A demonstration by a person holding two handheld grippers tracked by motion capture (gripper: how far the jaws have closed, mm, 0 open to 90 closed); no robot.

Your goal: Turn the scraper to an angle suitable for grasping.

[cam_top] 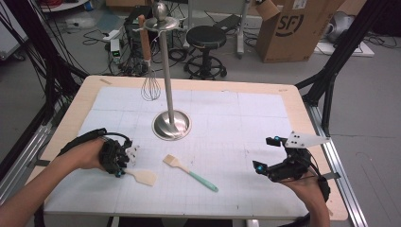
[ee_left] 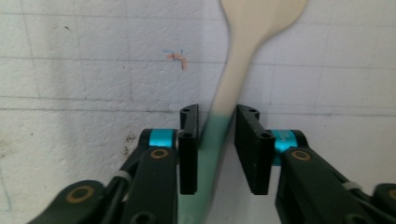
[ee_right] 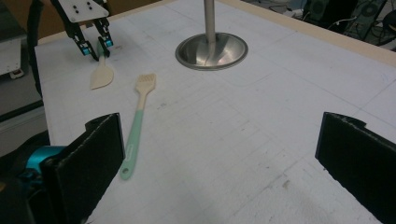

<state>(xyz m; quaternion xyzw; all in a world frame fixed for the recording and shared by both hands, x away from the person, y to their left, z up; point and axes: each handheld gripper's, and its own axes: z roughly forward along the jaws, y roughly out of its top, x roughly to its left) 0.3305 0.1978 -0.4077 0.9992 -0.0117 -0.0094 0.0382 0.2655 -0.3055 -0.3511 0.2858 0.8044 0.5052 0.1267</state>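
Nearby, brush (cam_top: 190, 173) beside spatula (cam_top: 144, 177).

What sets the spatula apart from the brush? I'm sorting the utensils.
The spatula ends in a smooth rounded blade; the brush ends in a square bristled head. The spatula's handle sits between the left gripper's jaws; the brush lies free on the mat. Both have cream heads and mint-green handles.
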